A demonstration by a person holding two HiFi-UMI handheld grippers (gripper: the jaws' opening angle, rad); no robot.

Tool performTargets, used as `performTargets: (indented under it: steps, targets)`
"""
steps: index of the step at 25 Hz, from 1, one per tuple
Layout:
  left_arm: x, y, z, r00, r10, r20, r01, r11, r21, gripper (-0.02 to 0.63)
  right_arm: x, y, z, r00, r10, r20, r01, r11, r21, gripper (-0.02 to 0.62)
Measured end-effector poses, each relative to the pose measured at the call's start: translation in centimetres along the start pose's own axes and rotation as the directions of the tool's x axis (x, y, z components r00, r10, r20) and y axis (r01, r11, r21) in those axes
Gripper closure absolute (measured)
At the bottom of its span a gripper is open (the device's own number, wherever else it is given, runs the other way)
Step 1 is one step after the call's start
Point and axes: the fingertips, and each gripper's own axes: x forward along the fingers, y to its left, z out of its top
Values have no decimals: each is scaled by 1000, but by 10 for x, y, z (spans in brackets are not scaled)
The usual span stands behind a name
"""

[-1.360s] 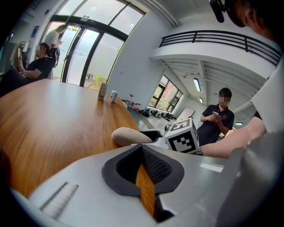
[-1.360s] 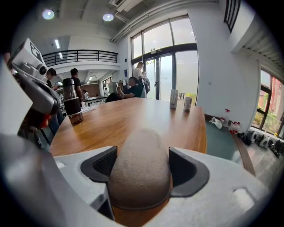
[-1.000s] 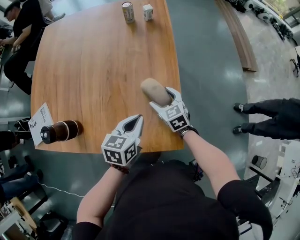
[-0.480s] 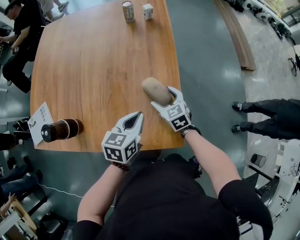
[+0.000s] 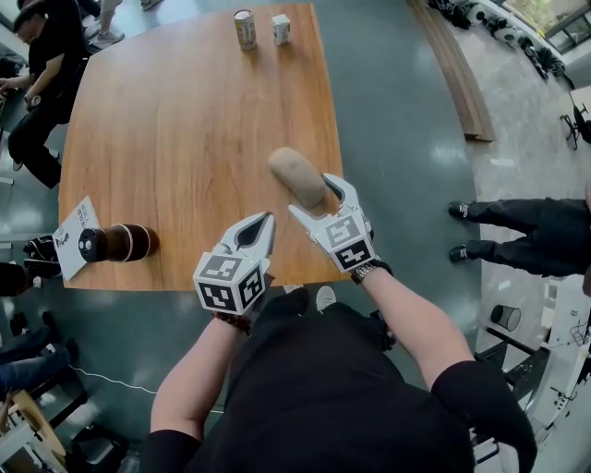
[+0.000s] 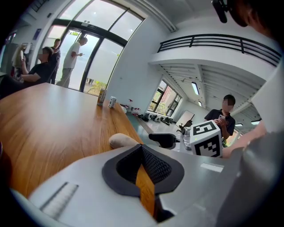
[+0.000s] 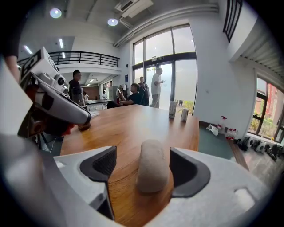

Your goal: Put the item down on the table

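Note:
The item is a beige, rounded oblong object [image 5: 295, 175] lying on the wooden table [image 5: 185, 139] near its right edge. My right gripper [image 5: 314, 196] is open around its near end. In the right gripper view the beige item [image 7: 152, 170] rests on the wood between the spread pads [image 7: 103, 163], with a gap on the left side. My left gripper [image 5: 266, 222] is shut with nothing in it, over the table's front edge to the item's left. In the left gripper view the item [image 6: 124, 141] shows beyond the closed left gripper [image 6: 143, 150].
A can [image 5: 245, 28] and a small white box [image 5: 281, 28] stand at the table's far edge. A dark cylinder [image 5: 115, 243] lies by a printed card [image 5: 74, 236] at the front left corner. A person sits at the far left [image 5: 46, 74]; someone's legs [image 5: 526, 236] are at the right.
The head view has shifted a little. Both grippers and the item keep nearly the same places on the table; I see no clear jaw movement.

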Motion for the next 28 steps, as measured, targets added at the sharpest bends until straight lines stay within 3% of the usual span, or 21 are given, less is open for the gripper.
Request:
performTargets:
  steps: [2, 8, 15, 21, 28]
  targets:
    - [-5, -6, 0, 1000, 14, 18, -14, 1000, -1, 597, -16, 8, 4, 1000, 8, 22, -8, 1000, -2, 240]
    - [-23, -26, -6, 996, 62, 60, -62, 998, -4, 597, -67, 28, 7, 998, 27, 58, -28, 1000, 3, 371]
    - [-41, -63, -16, 990, 103, 101, -105, 994, 11, 597, -122, 43, 9, 994, 50, 102, -51, 999, -2, 466]
    - [-56, -99, -31, 983, 127, 129, -133, 990, 42, 597, -163, 59, 9, 987, 70, 148, -66, 997, -33, 600]
    - [-73, -126, -41, 976, 152, 159, -164, 984, 64, 597, -197, 79, 9, 977, 115, 178, -107, 993, -53, 603]
